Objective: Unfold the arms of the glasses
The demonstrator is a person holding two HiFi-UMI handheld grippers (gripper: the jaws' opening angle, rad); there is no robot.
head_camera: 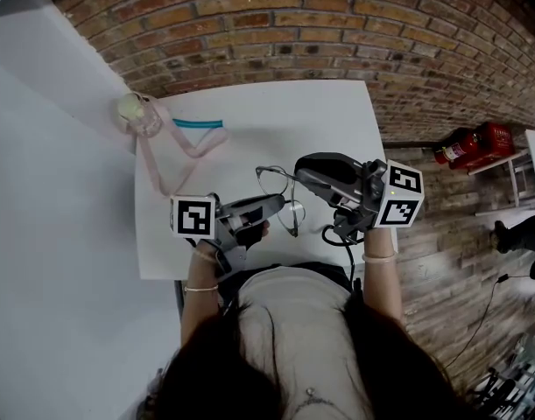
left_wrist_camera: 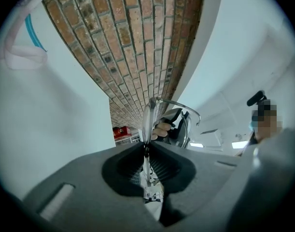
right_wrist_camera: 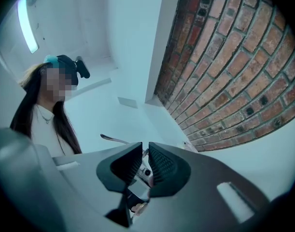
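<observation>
The glasses (head_camera: 280, 198) are hanging in the air just above the near part of the white table (head_camera: 276, 103), caught between the two grippers.

The left gripper (head_camera: 276, 204) is reaching in from the left side. In the left gripper view its jaws (left_wrist_camera: 146, 151) are pressing together on a thin metal part of the frame, so the glasses (left_wrist_camera: 148, 117) are standing up out of the closed jaws, with one rim rising straight above them. A slim arm is curving away to the right from the top of that rim. Just behind the frame in this view, the other gripper and some of the person's fingers are showing.

The right gripper (head_camera: 300, 175) is coming in from the right, its tips meeting the glasses at their far side. In the right gripper view its jaws (right_wrist_camera: 143, 158) are standing only a sliver apart and are pinching a small metal piece of the glasses. One thin arm (right_wrist_camera: 113, 139) is sticking out to the left of the jaws.

At the far left corner of the table a small clear jar (head_camera: 143, 114) is sitting, and a pink strap (head_camera: 175, 151) is trailing from it across the table. A short teal strip (head_camera: 197, 123) is lying beside the strap.
</observation>
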